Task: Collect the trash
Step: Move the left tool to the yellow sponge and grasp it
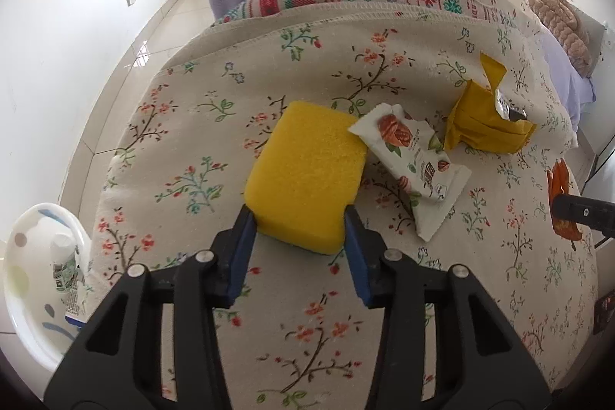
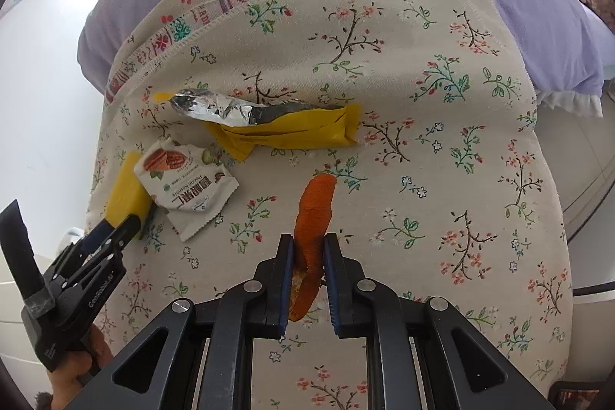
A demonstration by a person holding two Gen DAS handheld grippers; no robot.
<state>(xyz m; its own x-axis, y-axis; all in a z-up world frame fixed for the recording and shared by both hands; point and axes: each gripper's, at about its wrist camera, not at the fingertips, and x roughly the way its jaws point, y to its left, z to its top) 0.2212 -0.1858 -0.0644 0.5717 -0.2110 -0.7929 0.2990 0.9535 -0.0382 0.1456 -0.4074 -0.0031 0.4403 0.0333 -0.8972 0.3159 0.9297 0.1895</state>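
Observation:
My left gripper (image 1: 300, 218) is shut on a yellow sponge (image 1: 307, 171) that lies on the floral cloth; it also shows in the right wrist view (image 2: 127, 195). A white nut-snack wrapper (image 1: 415, 160) lies right of the sponge, touching it, also in the right wrist view (image 2: 184, 179). A yellow foil-lined wrapper (image 1: 484, 118) lies beyond it, also in the right wrist view (image 2: 276, 125). My right gripper (image 2: 309, 244) is shut on an orange peel (image 2: 313, 214), seen at the right edge of the left wrist view (image 1: 561, 202).
The floral cloth (image 2: 423, 102) covers a bed with a purple sheet (image 2: 538, 25). A white bin (image 1: 30, 279) with trash inside stands on the tiled floor at the lower left. A brown plush blanket (image 1: 557, 22) lies at the far right.

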